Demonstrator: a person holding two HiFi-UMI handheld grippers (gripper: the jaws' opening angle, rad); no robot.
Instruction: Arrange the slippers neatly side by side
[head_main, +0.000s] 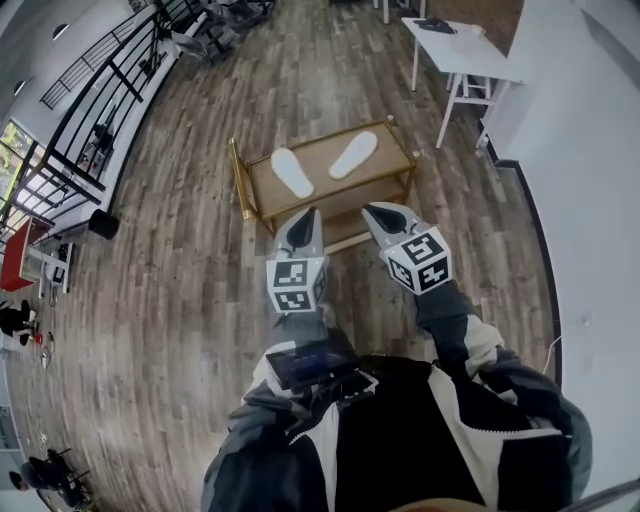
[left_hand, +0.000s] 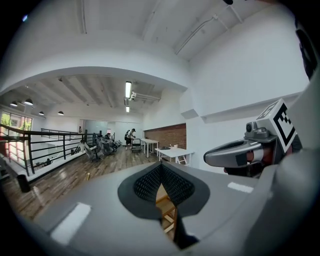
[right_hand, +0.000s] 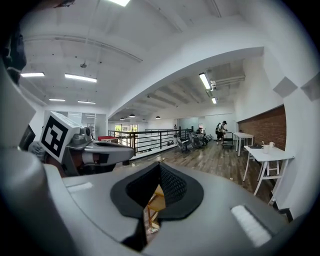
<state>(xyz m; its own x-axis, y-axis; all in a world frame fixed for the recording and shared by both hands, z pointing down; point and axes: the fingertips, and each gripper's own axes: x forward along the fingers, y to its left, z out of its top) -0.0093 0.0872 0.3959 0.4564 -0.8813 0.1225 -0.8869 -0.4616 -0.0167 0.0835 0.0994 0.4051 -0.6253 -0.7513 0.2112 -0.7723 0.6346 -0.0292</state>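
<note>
On wooden rack (head_main: 320, 165): two flat white oval slippers (head_main: 292, 172) (head_main: 353, 155), splayed; left tongs (head_main: 307, 214), right tongs (head_main: 373, 209) closed, empty.

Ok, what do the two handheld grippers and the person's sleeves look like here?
Both the left gripper and right gripper have grey shells tapering to black ribbed pads, each carrying a white cube with black square markers. The sleeves are dark grey with white panels.

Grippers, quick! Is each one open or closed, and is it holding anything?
Left gripper: closed, holding nothing.
Right gripper: closed, holding nothing.
</note>
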